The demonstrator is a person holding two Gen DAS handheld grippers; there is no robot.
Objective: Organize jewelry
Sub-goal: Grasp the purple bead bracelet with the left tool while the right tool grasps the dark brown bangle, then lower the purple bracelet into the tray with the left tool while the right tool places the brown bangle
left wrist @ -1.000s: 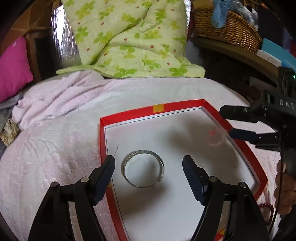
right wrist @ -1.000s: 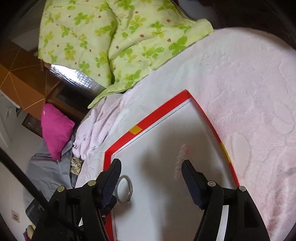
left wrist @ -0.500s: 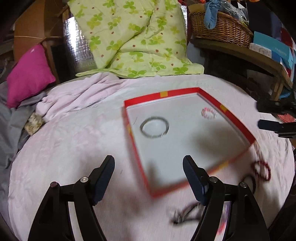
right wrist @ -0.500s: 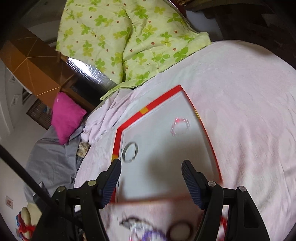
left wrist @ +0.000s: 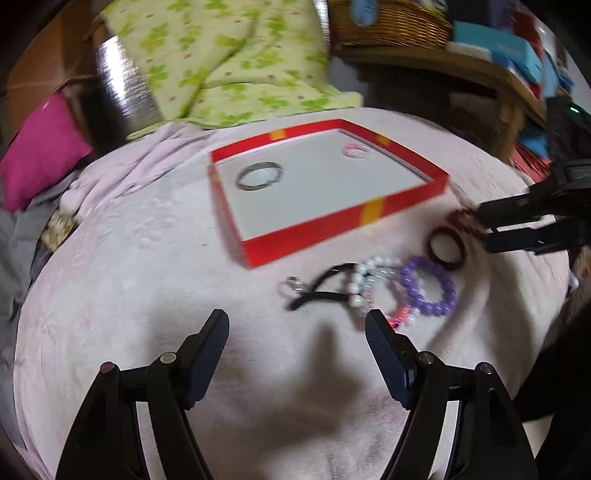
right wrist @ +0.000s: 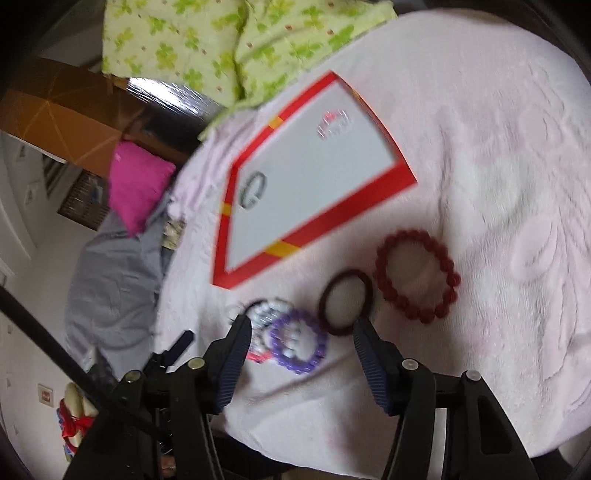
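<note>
Left wrist view: left gripper [left wrist: 295, 332] released, jaws wide, nothing between them, over bare pink bedspread [left wrist: 147, 280] (plush, embossed floral). Only this view shows the black cord piece [left wrist: 321, 288] with a small silver ring [left wrist: 291, 286] at its left end, plus a wicker basket [left wrist: 391, 22] and wooden shelf [left wrist: 480, 74] far right.

Right wrist view: right gripper [right wrist: 301, 332] jaws closing, pads touch nothing; purple bead bracelet [right wrist: 299, 347] and dark red hair tie [right wrist: 345, 302] lie just ahead between the fingers. Only here is the dark red bead bracelet [right wrist: 415, 275] seen whole, right of the hair tie; in the left view it is half hidden behind the right gripper. Also grey cloth [right wrist: 114, 280] at the near left.

Both views: shallow red box lid [left wrist: 332, 229], rectangular, yellow tape marks, white inside. In it a smooth silver bangle [left wrist: 260, 176] at the far left and a clear pink bead bracelet [left wrist: 356, 150] at the far right. White pearl bracelet [left wrist: 373, 280] touches the purple one. Loose jewelry sits on the bed near the lid's near edge. Green clover quilt [right wrist: 229, 44], magenta pillow [right wrist: 138, 184] far.
</note>
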